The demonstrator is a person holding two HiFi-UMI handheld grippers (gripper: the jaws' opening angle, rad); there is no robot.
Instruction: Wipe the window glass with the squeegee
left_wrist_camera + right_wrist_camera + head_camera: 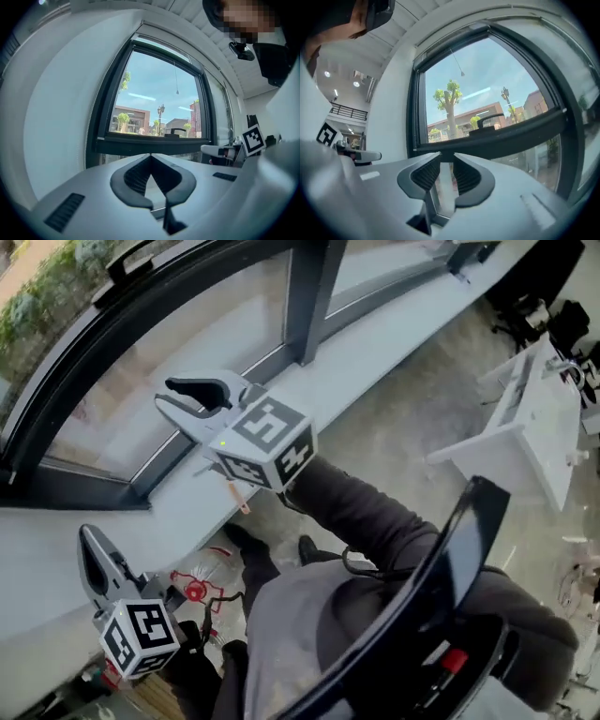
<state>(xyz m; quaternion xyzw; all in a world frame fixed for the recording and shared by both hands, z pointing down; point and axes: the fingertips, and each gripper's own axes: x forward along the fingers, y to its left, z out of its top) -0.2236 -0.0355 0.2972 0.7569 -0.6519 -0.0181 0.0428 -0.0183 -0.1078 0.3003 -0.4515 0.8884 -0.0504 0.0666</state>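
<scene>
Hovering at lower left, the left gripper (89,540) has its jaws pinched together on nothing; the right gripper (166,395), mid-frame, is narrowly parted and empty. Pressing on could knock bare jaws against the window glass (178,343), since the squeegee shows in no view; a dark curved visor (469,540) hides the lower right.

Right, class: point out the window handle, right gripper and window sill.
window handle (491,116), right gripper view, on its black lever
right gripper (164,394), head view, midway between its fingertips
window sill (375,357), head view, bare top surface
</scene>
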